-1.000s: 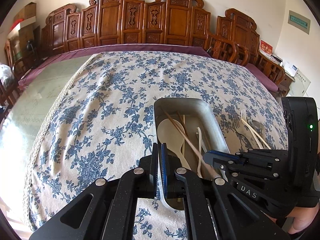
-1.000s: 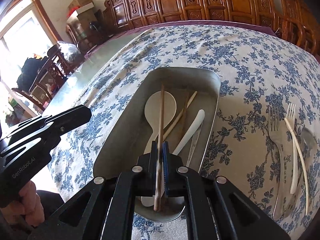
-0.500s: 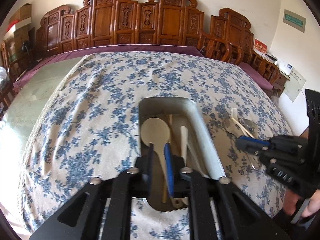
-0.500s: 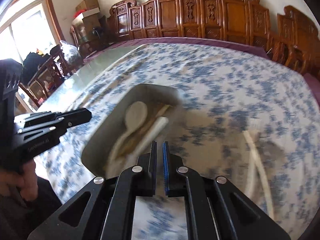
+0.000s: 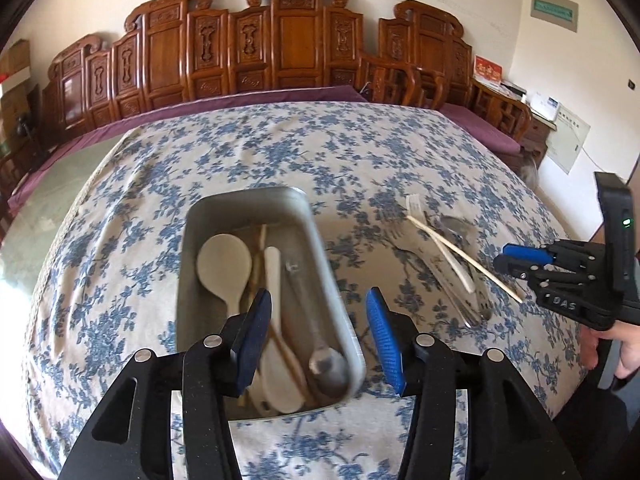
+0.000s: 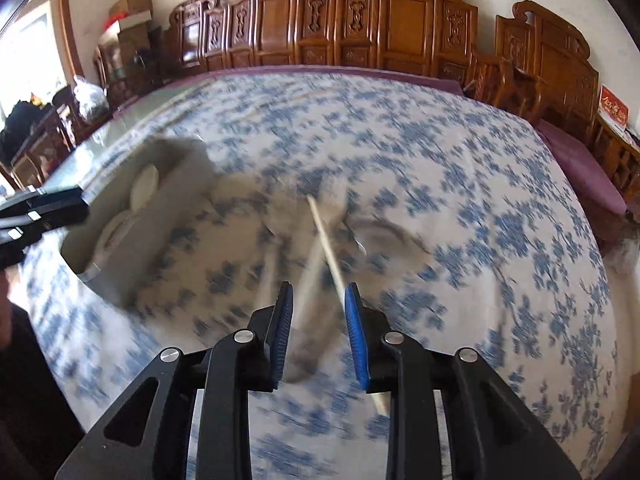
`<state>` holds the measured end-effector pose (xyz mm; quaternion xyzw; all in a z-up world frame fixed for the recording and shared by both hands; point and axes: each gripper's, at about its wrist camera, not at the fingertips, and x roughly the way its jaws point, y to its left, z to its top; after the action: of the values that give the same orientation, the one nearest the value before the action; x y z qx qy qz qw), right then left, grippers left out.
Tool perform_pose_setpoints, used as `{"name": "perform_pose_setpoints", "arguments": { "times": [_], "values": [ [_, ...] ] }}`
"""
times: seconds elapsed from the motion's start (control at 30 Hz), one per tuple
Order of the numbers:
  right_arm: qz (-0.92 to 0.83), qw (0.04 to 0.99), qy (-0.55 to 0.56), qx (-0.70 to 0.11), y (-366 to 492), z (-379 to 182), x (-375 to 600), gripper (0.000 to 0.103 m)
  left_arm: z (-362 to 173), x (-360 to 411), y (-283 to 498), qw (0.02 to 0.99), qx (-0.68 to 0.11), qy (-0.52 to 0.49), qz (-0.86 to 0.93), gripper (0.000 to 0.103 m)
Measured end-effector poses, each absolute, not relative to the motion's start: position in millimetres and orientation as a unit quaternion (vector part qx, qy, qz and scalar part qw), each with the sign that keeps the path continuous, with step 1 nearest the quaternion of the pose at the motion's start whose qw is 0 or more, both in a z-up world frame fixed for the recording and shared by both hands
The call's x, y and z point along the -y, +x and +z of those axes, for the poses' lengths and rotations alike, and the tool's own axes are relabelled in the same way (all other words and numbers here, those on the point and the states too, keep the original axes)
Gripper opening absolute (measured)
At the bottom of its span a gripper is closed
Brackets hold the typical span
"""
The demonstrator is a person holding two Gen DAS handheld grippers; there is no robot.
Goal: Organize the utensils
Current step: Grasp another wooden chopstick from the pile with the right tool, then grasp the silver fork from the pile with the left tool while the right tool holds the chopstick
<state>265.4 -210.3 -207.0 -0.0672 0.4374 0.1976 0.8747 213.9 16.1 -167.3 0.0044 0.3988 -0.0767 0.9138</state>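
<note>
Utensils split between two spots on the flowered tablecloth [image 5: 132,216]: a rice paddle [image 5: 226,268], a white spoon [image 5: 276,320], chopsticks and a metal spoon [image 5: 320,344] lie in the metal tray [image 5: 320,248], while forks [image 5: 416,216], a loose chopstick [image 5: 464,256] and some metal cutlery lie crossed in a pile on the cloth to the tray's right. Left gripper [image 5: 316,332] hangs over the tray's near end, jaws opening, nothing pressed between them; the tray's right wall runs through the gap, so a drop from here could catch that wall and skid or tip the tray. Right gripper [image 6: 318,332] is over the loose pile, jaws opening, the chopstick [image 6: 332,256] running up close along the blue pad on the right and seemingly under the finger; this view is heavily blurred, so whether pad and stick touch cannot be told. Main risk, as I judge it: closing while the hand is in motion, with the stick off to one side, would likely pinch it crooked or flick it. Stick lies across the white fork, so a lift could drag the fork along. Thin stick flat on soft cloth also invites snagging the fabric.
</note>
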Motion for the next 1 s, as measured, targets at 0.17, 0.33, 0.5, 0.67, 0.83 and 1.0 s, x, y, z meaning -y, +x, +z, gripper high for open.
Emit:
{"name": "perform_pose_setpoints", "arguments": {
  "times": [0.17, 0.33, 0.5, 0.67, 0.83, 1.0],
  "values": [
    [0.191, 0.868, -0.059, -0.455, 268, -227, 225, 0.029, -168, 5, 206, 0.915, -0.393, 0.012, -0.089, 0.047],
    [0.197, 0.855, -0.030, -0.478, 273, -237, 229, 0.029, -169, 15, 205, 0.909, -0.403, -0.005, -0.107, 0.047],
    [0.202, 0.854, -0.034, -0.478, 271, -242, 229, 0.011, -174, 23, 201, 0.909, -0.405, 0.015, -0.093, 0.047],
    [0.227, 0.853, -0.032, -0.470, 266, -240, 227, 0.006, -177, 31, 201, 0.908, -0.409, 0.024, -0.087, 0.047],
    [0.246, 0.871, -0.014, -0.425, 258, -217, 229, 0.006, -180, 43, 205, 0.902, -0.420, 0.024, -0.095, 0.047],
    [0.229, 0.878, -0.001, -0.421, 267, -211, 239, 0.006, -183, 57, 216, 0.898, -0.428, 0.026, -0.094, 0.047]
  ]
}}
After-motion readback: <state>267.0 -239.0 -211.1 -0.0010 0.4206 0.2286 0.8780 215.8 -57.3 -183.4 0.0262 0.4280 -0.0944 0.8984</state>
